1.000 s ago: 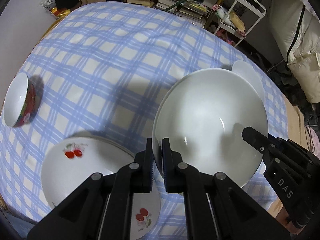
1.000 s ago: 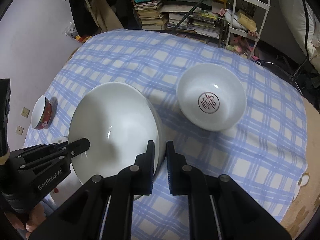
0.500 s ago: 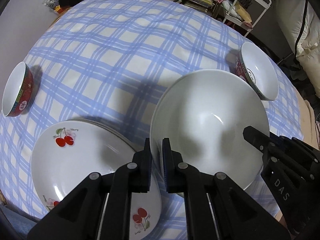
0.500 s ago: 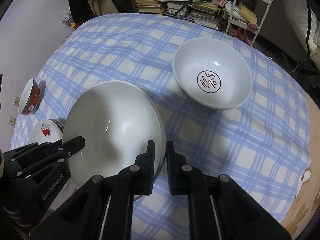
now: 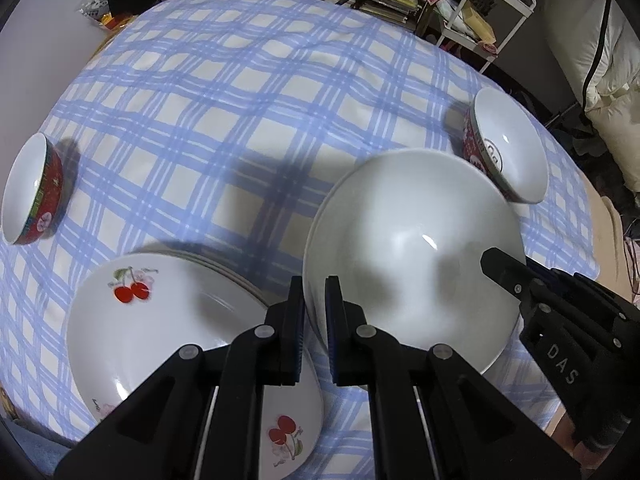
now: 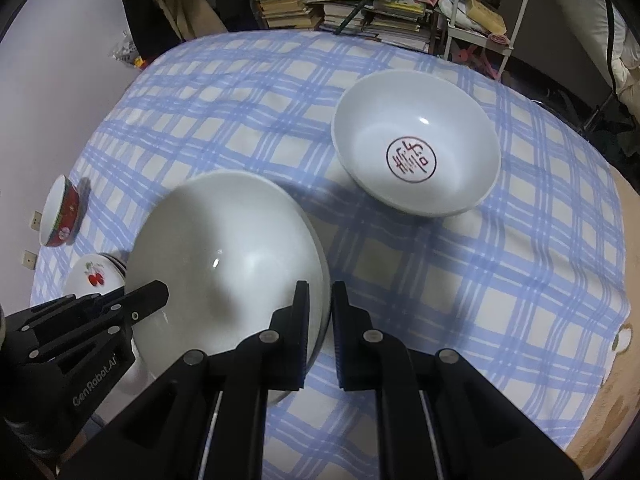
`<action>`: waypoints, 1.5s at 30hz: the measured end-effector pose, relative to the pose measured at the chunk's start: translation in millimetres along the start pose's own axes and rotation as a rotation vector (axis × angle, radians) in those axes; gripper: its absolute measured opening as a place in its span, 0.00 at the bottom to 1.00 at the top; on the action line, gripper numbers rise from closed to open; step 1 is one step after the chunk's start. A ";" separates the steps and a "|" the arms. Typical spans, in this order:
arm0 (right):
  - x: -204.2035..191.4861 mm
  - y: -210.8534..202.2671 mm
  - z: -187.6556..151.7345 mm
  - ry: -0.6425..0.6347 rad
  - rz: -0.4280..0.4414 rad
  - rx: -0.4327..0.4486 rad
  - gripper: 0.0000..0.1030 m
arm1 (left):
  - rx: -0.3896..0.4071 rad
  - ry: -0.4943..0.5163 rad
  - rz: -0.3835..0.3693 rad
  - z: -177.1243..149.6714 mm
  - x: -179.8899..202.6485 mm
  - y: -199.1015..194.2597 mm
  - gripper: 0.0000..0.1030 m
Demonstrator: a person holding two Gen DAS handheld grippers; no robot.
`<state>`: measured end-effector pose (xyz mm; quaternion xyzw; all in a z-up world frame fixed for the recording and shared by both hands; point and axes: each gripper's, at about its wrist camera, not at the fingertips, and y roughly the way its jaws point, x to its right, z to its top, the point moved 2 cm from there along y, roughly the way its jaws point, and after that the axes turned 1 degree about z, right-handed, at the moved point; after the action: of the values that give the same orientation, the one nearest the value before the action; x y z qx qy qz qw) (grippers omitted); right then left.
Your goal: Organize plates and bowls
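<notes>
A large plain white bowl is held above the blue checked tablecloth by both grippers. My left gripper is shut on its left rim. My right gripper is shut on its right rim; the bowl also shows in the right wrist view. A stack of white cherry-print plates lies at the near left, just left of the bowl. A white bowl with a red character sits to the right. A small red bowl sits at the far left.
The table is covered by the checked cloth. Behind it are stacked books and a white metal cart. The table's right edge drops off close to the character bowl.
Both grippers have carried the white bowl back and up. More of the cherry plates and the character bowl has come into view.
</notes>
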<state>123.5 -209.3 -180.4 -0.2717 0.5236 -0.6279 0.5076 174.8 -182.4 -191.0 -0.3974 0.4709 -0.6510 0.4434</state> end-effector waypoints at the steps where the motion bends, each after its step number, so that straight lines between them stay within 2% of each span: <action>1: 1.2 -2.2 0.8 0.012 0.012 0.005 0.12 | -0.002 0.001 -0.011 1.8 -1.1 -1.8 0.08; 9: 4.5 -31.2 11.7 0.024 0.063 0.112 0.12 | 0.103 0.003 0.012 25.0 -8.5 -36.9 0.13; 14: 17.1 -51.2 22.4 0.050 0.039 0.196 0.13 | 0.170 0.025 0.033 42.1 0.8 -52.4 0.17; 17: 27.5 -59.4 31.4 0.067 0.037 0.218 0.17 | 0.182 0.035 0.051 53.9 9.3 -54.1 0.29; 18: 30.9 -60.8 34.7 0.067 0.040 0.217 0.18 | 0.181 0.040 0.061 57.5 13.1 -53.4 0.41; 19: 36.2 -62.7 37.8 0.074 0.046 0.218 0.23 | 0.186 0.044 0.063 59.9 16.6 -53.5 0.46; 21: 46.5 -65.7 43.6 0.103 0.062 0.229 0.32 | 0.209 0.057 0.060 66.5 26.0 -55.8 0.48; 23: 59.6 -69.0 47.5 0.145 0.070 0.246 0.48 | 0.215 0.074 0.057 70.1 35.3 -56.6 0.51; 24: 63.8 -69.6 48.7 0.157 0.069 0.252 0.53 | 0.216 0.083 0.053 72.1 39.5 -56.1 0.55; 25: 71.8 -70.3 50.8 0.181 0.063 0.261 0.62 | 0.215 0.093 0.049 75.0 44.7 -54.5 0.61; 29: 98.1 -67.3 56.2 0.251 0.024 0.259 0.81 | 0.224 0.114 0.040 83.1 60.6 -48.5 0.64; 34: 124.2 -54.9 55.3 0.357 0.069 0.234 0.83 | 0.184 0.130 0.025 91.4 82.5 -28.5 0.65; 38: 131.5 -39.9 60.2 0.360 0.047 0.206 0.89 | 0.168 0.129 0.035 95.9 95.1 -13.5 0.65; 45: 145.4 -19.4 61.6 0.372 0.021 0.168 0.90 | 0.093 0.165 0.043 100.7 112.8 19.2 0.66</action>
<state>121.5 -368.0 -171.3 -0.1024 0.5570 -0.7032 0.4298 240.0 -319.1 -174.0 -0.3114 0.4834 -0.6930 0.4349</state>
